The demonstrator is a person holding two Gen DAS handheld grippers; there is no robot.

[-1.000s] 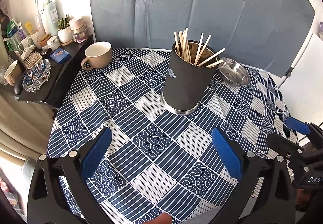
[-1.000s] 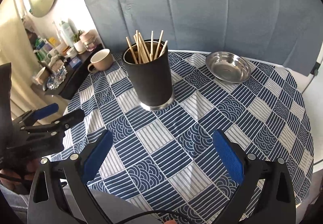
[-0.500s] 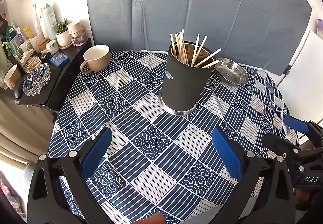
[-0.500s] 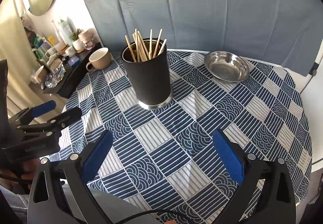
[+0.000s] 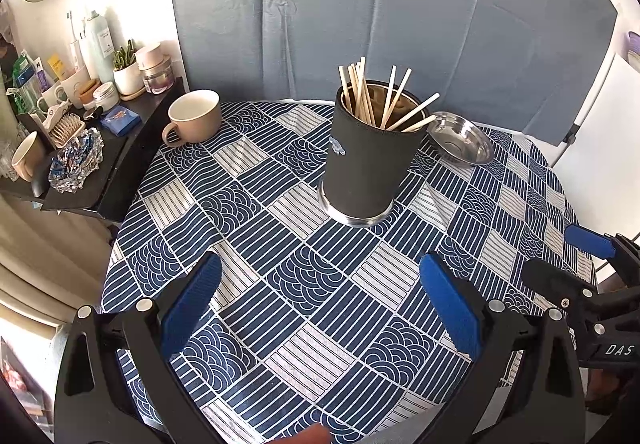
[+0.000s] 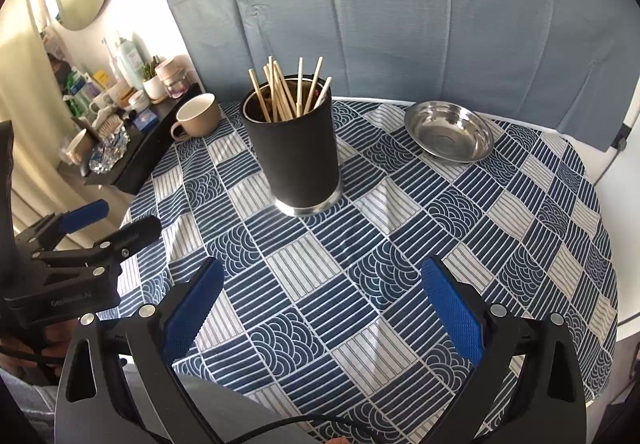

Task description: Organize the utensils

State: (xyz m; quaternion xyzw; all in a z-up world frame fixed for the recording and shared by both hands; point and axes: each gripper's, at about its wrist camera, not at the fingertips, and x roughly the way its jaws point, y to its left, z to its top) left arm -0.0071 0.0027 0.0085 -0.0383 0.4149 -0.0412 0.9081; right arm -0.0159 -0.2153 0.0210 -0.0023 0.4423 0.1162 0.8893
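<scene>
While chopsticks (image 6: 286,91) fill the cup (image 6: 294,151) | only right view shows whole dish (image 6: 448,131)

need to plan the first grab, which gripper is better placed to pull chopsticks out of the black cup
Slightly the right gripper: open, empty, with the chopsticks in the black cup just left of its centreline. The left gripper, also open, sits similarly far.

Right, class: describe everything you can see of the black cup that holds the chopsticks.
The black cup is a tall round holder with a matt dark sleeve, a shiny metal inside and a bare metal rim at its foot. A small pale mark shows on its side in the left wrist view. It stands upright on the blue patterned tablecloth, with pale wooden chopsticks leaning inside. Neither gripper touches it.
</scene>
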